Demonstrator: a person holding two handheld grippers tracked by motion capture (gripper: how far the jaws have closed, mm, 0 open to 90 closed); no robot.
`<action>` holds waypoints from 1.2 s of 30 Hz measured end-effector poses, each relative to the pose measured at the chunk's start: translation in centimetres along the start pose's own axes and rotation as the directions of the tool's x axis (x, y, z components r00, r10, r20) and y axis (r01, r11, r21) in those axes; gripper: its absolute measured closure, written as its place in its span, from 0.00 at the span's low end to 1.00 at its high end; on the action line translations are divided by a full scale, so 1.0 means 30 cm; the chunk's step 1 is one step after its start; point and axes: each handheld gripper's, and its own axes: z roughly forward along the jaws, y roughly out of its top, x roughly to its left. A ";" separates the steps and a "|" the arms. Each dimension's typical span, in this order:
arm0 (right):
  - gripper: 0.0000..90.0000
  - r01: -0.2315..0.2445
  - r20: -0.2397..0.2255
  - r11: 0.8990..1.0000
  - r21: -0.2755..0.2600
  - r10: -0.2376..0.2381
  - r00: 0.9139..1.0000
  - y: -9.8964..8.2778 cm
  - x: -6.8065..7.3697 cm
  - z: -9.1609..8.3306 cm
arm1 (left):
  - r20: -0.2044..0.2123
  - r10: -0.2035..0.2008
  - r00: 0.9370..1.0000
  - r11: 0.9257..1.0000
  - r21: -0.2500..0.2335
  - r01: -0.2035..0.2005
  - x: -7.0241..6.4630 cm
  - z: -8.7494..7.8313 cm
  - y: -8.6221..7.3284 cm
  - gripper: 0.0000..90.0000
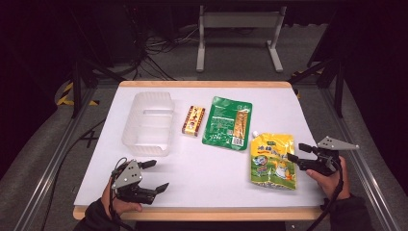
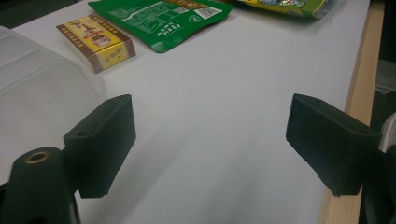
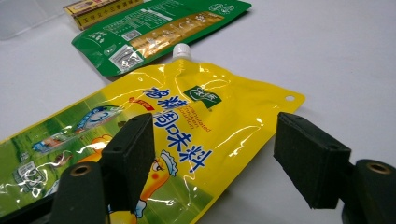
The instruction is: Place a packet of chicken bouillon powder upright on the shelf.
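In the right gripper view, the yellow spouted pouch (image 3: 154, 135) runs off the left and bottom edges, partly hidden behind a black jaw. The clear plastic tray (image 2: 32, 70) is cut off at the left gripper view's left edge. Print on the small yellow box (image 1: 193, 121) is too small to read.

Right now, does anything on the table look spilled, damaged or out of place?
Nothing stands out. The clear tub, small box, green packet and yellow spout pouch lie flat in a row, apart from each other, with no spill visible on the table.
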 end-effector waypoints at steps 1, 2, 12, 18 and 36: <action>0.33 0.000 0.000 1.000 0.000 0.000 1.000 0.000 0.000 0.000 | 0.003 -0.002 1.000 1.000 -0.004 0.002 0.000 -0.001 0.001 0.19; 0.33 0.000 0.000 1.000 0.002 0.000 1.000 0.000 0.000 0.001 | 0.011 -0.009 1.000 1.000 -0.007 0.009 -0.001 -0.001 0.001 0.19; 0.26 -0.060 -0.009 0.996 0.073 0.061 0.998 -0.009 -0.020 0.029 | 0.059 0.015 0.998 0.999 0.039 -0.017 -0.027 0.049 0.007 0.22; 0.18 -0.114 -0.027 0.987 0.112 0.118 0.993 -0.022 -0.046 0.066 | 0.092 0.033 0.995 0.997 0.067 -0.039 -0.044 0.084 0.009 0.21; 0.15 -0.238 -0.163 0.957 0.164 0.264 0.951 -0.001 -0.058 0.131 | 0.107 0.036 0.994 0.995 0.087 -0.045 -0.048 0.104 0.007 0.21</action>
